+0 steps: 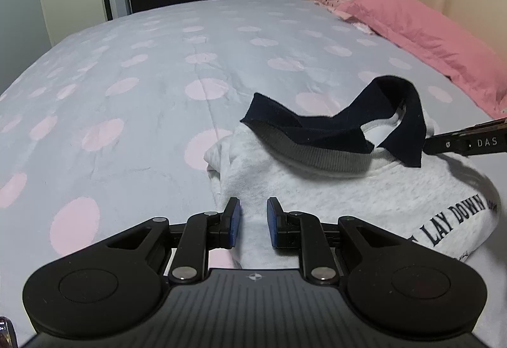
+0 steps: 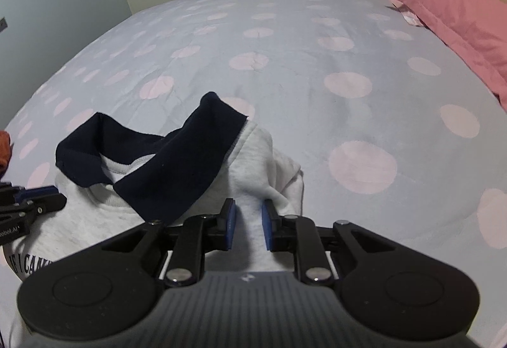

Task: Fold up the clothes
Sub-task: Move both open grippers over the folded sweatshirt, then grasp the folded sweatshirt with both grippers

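Sweatshirt (image 1: 364, 189) lies crosswise on bed (image 1: 142, 69) — collar away.

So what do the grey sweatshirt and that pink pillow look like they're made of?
The sweatshirt looks like soft, matte cotton-type fleece: heathered grey surface, ribbed neckband, dark knit collar. The pillow seems to have a smooth woven cover, fine creases and a faint sheen; the exact fibre is unclear.

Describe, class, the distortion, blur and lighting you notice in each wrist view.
Left wrist view: fisheye bends the bed edge into an arc; the sweatshirt edge blurs at right; dim, even light. Right wrist view: same curving, dark corners, sharp navy collar.
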`<act>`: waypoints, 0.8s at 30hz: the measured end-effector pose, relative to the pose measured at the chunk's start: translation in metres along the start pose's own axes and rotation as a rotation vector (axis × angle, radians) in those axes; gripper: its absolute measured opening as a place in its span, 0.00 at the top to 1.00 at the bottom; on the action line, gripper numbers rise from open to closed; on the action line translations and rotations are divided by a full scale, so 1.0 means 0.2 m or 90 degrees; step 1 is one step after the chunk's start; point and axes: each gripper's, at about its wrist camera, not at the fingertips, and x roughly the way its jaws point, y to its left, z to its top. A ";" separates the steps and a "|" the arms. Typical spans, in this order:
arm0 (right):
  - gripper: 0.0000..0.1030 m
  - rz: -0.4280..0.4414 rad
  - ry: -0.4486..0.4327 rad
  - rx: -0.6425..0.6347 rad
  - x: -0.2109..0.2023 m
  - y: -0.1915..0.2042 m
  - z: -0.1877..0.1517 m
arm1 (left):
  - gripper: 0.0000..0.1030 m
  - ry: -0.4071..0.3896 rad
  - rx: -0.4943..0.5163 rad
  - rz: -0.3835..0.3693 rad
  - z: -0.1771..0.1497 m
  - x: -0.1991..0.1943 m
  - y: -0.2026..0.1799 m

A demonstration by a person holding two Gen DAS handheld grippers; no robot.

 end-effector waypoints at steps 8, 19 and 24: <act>0.38 0.043 -0.041 0.007 -0.20 -0.05 0.04 | 0.30 -0.020 -0.167 -0.028 -0.02 -0.11 0.18; 0.27 0.128 0.083 0.215 -0.05 -0.36 -0.08 | 0.24 0.098 -0.392 -0.171 -0.13 0.14 0.40; 0.27 0.162 0.104 0.269 0.03 -0.38 -0.11 | 0.23 0.104 -0.410 -0.195 -0.15 0.20 0.41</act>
